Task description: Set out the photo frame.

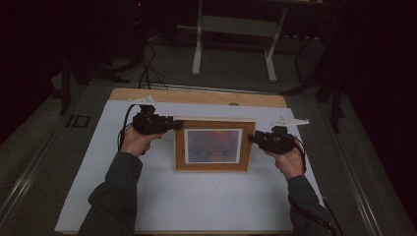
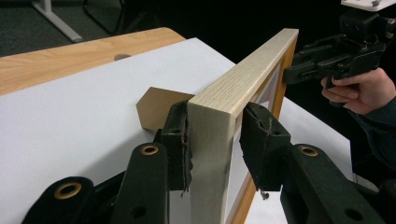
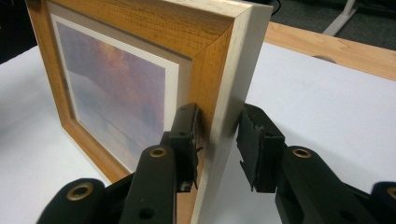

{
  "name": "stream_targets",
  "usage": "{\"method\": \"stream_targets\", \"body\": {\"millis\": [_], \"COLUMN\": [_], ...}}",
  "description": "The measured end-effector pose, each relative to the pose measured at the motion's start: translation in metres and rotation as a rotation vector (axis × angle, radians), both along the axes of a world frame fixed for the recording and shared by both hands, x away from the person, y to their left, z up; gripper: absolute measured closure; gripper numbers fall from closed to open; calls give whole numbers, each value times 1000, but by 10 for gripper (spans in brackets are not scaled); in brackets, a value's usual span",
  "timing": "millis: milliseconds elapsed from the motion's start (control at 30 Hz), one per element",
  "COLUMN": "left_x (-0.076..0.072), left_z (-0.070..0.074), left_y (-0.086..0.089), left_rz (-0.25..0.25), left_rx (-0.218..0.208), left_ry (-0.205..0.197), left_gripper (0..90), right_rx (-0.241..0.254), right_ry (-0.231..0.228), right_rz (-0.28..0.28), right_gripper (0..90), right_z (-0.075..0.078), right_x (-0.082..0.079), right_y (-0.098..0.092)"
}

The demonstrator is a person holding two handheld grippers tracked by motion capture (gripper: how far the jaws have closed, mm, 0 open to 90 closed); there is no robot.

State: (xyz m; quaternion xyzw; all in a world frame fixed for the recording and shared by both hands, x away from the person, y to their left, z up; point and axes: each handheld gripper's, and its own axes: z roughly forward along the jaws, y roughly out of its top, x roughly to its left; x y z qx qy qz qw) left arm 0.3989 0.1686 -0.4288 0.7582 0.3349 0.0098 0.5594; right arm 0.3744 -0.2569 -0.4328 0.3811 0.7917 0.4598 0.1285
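A wooden picture frame (image 1: pixel 215 165) with a dusky sky print stands upright on the white sheet (image 1: pixel 196 201), propped by a brown back stand (image 2: pixel 159 107). My left gripper (image 1: pixel 178 125) is shut on the frame's left side edge. In the left gripper view its jaws (image 2: pixel 215 109) straddle the pale edge (image 2: pixel 210 140), one pad flat against the back. My right gripper (image 1: pixel 252 138) is shut on the opposite side edge. In the right gripper view its jaws (image 3: pixel 218 112) sit on either side of the frame (image 3: pixel 205 51). The right gripper (image 2: pixel 292 73) also appears at the frame's far end.
The white sheet covers most of a wooden tabletop (image 1: pixel 196 96), with bare wood along the far edge. Beyond the table, a white desk frame (image 1: pixel 196 54) and cables (image 1: pixel 147 69) stand on a dark floor. The person's sleeves (image 1: pixel 115 196) enter from the near edge.
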Motion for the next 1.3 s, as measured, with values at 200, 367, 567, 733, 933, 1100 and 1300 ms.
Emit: {"method": "stream_targets", "body": {"millis": [200, 367, 567, 733, 933, 1100, 1300], "left_x": [-1, -2, -1, -4, -11, -19, -32], "left_z": [0, 1, -4, -7, -2, 4, 9], "left_y": [0, 0, 3, 5, 10, 15, 20], "left_rz": [1, 3, -5, -3, 19, 59, 134], "left_rx": [-2, 2, -34, -45, -24, 15, 103], "left_ry": [0, -1, 31, 37, 27, 19, -9], "left_gripper": [642, 640, 595, 550, 527, 527, 527], "right_rx": [1, 1, 15, 18, 21, 25, 28], "right_ry": [0, -3, -8, -11, -16, -22, -24], "right_rz": [6, 11, 3, 1, -2, -6, -16], "right_gripper": [678, 677, 644, 621, 605, 598, 595], "right_z": [0, 0, 0, 2, 4, 7, 9], "right_x": [-1, 0, -2, -4, -6, -7, -9], "right_y": [-1, -1, -3, -8, -11, -14, -18]}}
